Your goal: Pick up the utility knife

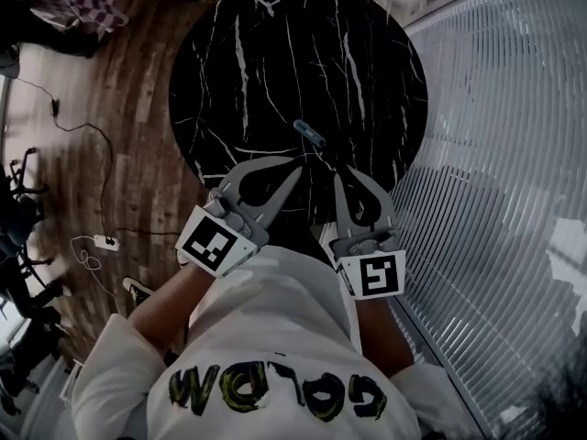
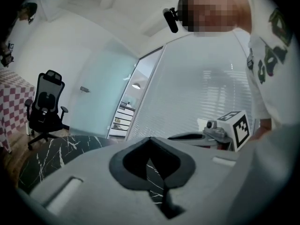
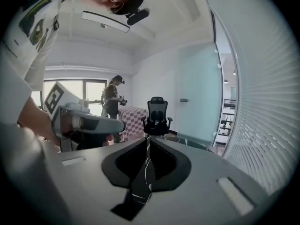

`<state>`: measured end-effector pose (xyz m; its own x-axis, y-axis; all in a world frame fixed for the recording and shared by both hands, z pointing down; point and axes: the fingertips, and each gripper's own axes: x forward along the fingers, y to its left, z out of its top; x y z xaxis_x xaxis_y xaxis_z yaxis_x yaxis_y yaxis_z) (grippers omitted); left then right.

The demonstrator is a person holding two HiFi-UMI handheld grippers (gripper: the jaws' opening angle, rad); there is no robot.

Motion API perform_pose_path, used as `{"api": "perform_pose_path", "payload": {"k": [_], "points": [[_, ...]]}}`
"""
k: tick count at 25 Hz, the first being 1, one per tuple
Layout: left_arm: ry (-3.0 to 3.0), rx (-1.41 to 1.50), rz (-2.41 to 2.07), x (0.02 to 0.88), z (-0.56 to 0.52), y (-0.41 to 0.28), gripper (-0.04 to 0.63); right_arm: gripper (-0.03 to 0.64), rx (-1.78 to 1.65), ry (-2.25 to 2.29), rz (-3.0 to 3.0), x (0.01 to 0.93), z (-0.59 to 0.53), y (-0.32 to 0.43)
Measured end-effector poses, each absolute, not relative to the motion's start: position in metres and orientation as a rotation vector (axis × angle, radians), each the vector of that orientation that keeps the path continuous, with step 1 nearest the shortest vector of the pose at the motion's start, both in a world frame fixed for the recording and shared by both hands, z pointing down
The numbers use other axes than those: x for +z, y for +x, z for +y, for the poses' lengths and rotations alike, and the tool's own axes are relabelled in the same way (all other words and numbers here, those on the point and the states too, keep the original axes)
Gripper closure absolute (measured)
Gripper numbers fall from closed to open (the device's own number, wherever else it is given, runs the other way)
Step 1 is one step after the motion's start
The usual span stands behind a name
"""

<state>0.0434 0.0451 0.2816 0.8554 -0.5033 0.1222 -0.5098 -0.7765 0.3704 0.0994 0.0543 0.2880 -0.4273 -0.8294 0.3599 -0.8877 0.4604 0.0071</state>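
Note:
The utility knife (image 1: 309, 133), small and blue-grey, lies slantwise on the round black marble table (image 1: 275, 53), near its front edge. My left gripper (image 1: 299, 164) (image 2: 150, 139) hovers just short of the knife, on its near left, with its jaws together and nothing in them. To the near right of the knife, my right gripper (image 1: 337, 174) (image 3: 147, 138) points at the table with its jaws a narrow slit apart and empty. Neither gripper touches the knife. In both gripper views the jaws hide the knife.
A glass wall with slatted blinds (image 1: 495, 154) curves close along the table's right side. Wooden floor (image 1: 138, 108) lies to the left, with a power strip and cable (image 1: 105, 242). A black office chair (image 3: 157, 114) stands beyond the table. A person (image 3: 112, 102) stands by the far window.

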Motion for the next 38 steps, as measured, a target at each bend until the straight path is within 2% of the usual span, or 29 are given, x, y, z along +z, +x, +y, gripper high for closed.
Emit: {"api": "perform_pose_path", "payload": {"k": [7, 11, 19, 38], "points": [[2.643, 0.158, -0.732, 0.343, 0.029, 0.052, 0.594, 0.578, 0.275, 1.224, -2.286, 0.365, 0.04, 0.099], [2.643, 0.184, -0.718, 0.375, 0.02, 0.054, 0.592, 0.54, 0.32, 1.144, -2.213, 0.411, 0.034, 0.101], [2.637, 0.219, -0.642, 0.435, 0.01, 0.059, 0.593, 0.531, 0.397, 0.961, -2.06, 0.485, 0.027, 0.105], [2.631, 0.231, -0.547, 0.532, -0.009, 0.073, 0.594, 0.467, 0.477, 0.67, -1.828, 0.606, 0.017, 0.114]]}}
